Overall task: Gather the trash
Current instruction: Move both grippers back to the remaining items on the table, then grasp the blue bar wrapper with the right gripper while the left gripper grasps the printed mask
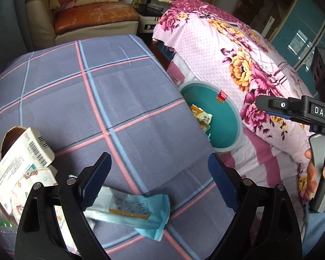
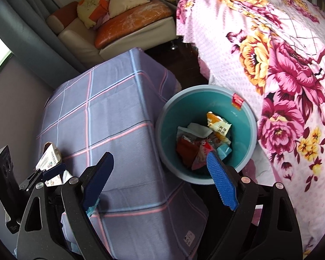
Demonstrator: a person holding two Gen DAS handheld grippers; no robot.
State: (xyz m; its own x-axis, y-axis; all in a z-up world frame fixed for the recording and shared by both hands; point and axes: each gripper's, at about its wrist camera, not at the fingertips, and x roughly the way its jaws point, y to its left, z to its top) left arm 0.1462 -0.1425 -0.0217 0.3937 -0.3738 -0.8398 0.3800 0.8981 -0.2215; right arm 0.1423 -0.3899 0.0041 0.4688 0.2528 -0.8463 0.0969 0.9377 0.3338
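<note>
My left gripper (image 1: 160, 169) is open above the plaid-covered table (image 1: 119, 99), just over a light blue snack wrapper (image 1: 134, 212) that lies near my left finger. A white box with a barcode (image 1: 34, 149) and a printed packet (image 1: 17, 186) lie at the table's left. A teal trash bin (image 2: 205, 134) stands on the floor right of the table and holds several wrappers (image 2: 205, 143); it also shows in the left wrist view (image 1: 218, 117). My right gripper (image 2: 160, 162) is open and empty, above the table's corner and the bin's near rim.
A bed with a pink floral cover (image 2: 281, 75) lies right of the bin. A cream sofa with an orange cushion (image 2: 127, 28) stands behind the table. The right gripper's body (image 1: 309, 112) shows at the right edge of the left wrist view.
</note>
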